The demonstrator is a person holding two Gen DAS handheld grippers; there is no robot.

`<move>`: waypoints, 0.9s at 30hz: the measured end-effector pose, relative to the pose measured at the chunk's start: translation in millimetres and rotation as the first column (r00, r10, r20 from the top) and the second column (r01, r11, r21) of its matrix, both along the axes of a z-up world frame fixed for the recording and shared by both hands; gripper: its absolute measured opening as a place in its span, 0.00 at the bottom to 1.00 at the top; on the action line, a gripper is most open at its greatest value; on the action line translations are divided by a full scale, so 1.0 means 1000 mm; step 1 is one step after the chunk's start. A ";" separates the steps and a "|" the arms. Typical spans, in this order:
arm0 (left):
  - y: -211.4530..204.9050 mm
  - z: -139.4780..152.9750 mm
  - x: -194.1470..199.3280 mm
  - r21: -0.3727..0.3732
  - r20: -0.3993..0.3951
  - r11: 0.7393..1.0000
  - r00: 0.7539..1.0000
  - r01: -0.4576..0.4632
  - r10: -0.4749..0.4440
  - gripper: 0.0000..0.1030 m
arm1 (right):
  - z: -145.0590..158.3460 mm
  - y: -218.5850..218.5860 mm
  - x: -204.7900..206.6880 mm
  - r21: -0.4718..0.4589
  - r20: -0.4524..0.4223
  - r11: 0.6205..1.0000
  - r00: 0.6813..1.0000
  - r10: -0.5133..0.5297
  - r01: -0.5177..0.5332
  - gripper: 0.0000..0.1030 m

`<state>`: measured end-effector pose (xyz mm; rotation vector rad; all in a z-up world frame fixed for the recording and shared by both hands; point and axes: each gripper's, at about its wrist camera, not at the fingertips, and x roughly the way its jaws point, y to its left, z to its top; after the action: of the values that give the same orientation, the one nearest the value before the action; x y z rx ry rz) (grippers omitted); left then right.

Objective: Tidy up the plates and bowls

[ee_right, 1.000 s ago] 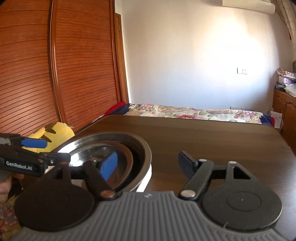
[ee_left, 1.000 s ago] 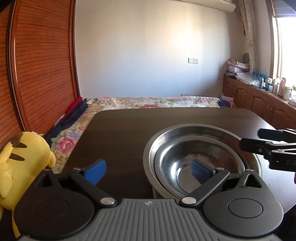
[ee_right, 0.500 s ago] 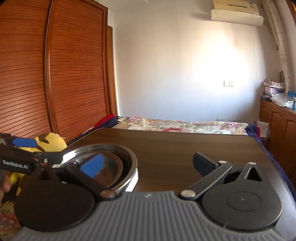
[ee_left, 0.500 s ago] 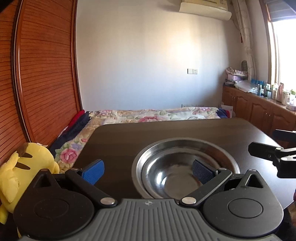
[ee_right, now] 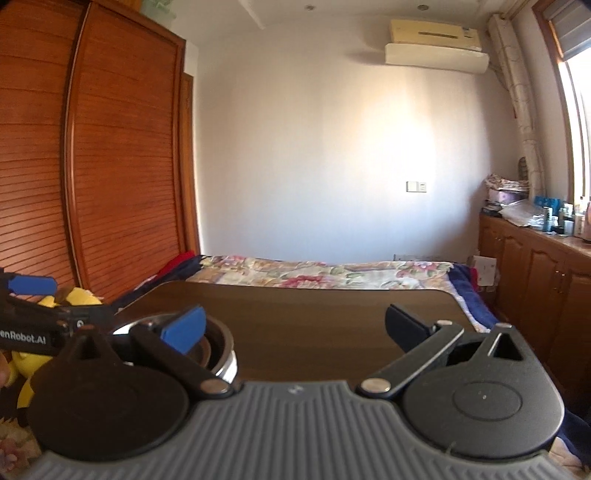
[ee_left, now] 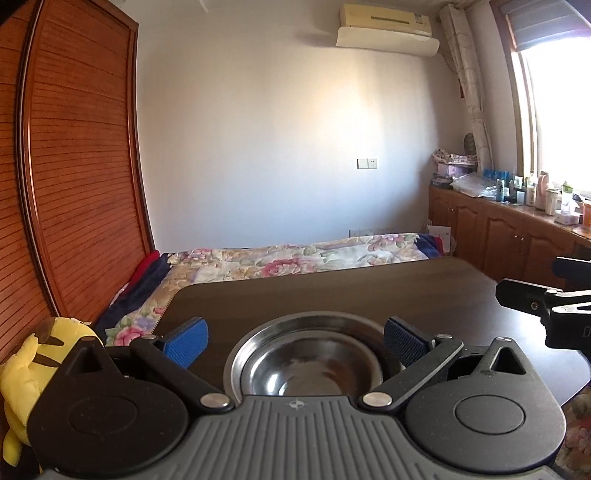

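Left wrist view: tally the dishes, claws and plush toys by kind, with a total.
Steel bowls: 2, outer steel bowl and inner steel bowl, nested
Claws: 2, left claw and right claw
Yellow plush toy: 1
Total: 5

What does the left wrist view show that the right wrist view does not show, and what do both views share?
Only the left wrist view looks down into the nested steel bowls, showing the shiny inner bottom between the open left gripper fingers; it also shows the window. Only the right wrist view shows the bowls' outer wall from the side and bare table between the open right gripper fingers. Both show the yellow plush toy, the flowered bed and the air conditioner.
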<state>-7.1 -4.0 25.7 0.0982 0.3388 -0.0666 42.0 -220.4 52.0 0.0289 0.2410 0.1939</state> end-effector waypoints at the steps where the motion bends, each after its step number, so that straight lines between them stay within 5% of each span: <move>1: -0.002 0.002 -0.002 0.001 0.004 1.000 1.000 0.003 -0.003 1.00 | 0.001 -0.002 -0.001 0.002 0.000 1.000 1.000 -0.007 0.007 1.00; 27: 0.006 -0.018 -0.014 -0.017 -0.053 0.999 0.998 -0.034 0.033 1.00 | -0.011 -0.015 -0.012 -0.003 -0.038 0.998 0.997 -0.060 0.060 1.00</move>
<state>-20.9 1.7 7.3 0.0733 0.3923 -0.0391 29.9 -235.1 41.3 0.0379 0.2777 0.1332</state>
